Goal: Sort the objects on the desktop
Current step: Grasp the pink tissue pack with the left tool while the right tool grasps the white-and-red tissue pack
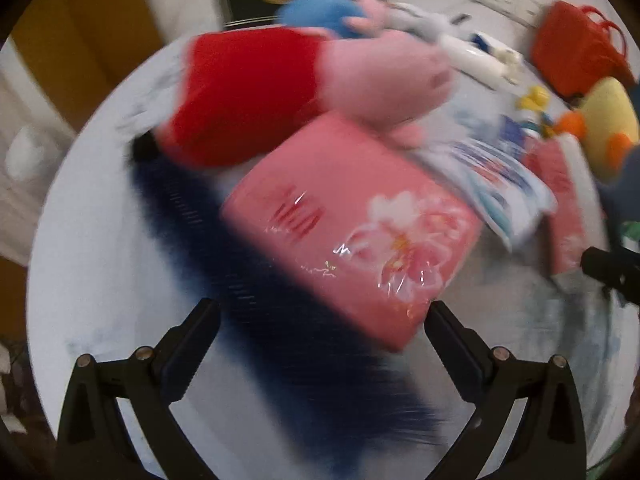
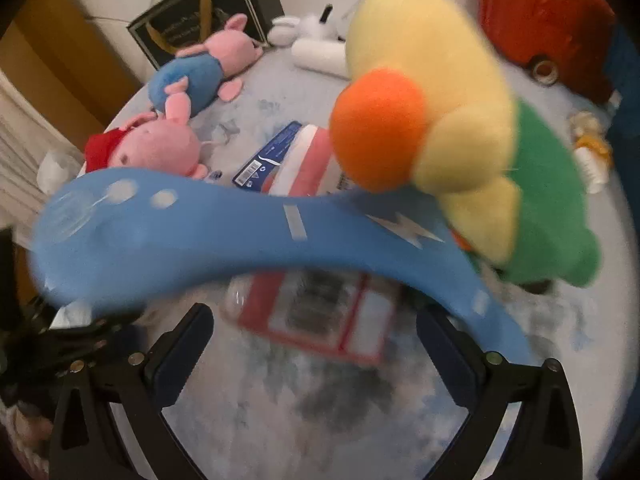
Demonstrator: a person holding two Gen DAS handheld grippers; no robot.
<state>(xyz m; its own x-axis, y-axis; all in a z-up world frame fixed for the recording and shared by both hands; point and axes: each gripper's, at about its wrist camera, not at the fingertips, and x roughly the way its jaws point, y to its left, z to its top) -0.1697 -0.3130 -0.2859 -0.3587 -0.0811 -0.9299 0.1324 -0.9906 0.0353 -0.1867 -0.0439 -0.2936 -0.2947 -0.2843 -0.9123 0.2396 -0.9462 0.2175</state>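
Observation:
My left gripper is open just short of a pink flowered tissue pack on the round table. A long dark blue blurred object lies under the pack and runs between the fingers. A pink pig plush in red lies behind the pack. My right gripper is open, with nothing between its fingers. A curved light-blue plastic piece stretches across in front of it, blurred. A yellow duck plush in green looms close at upper right. Beyond the fingertips lies a red pack.
Pig plush in blue, pig in red, blue-white packet, white bottle and orange-red bag crowd the far side. Small yellow toys sit at right. The left gripper's black body is at lower left.

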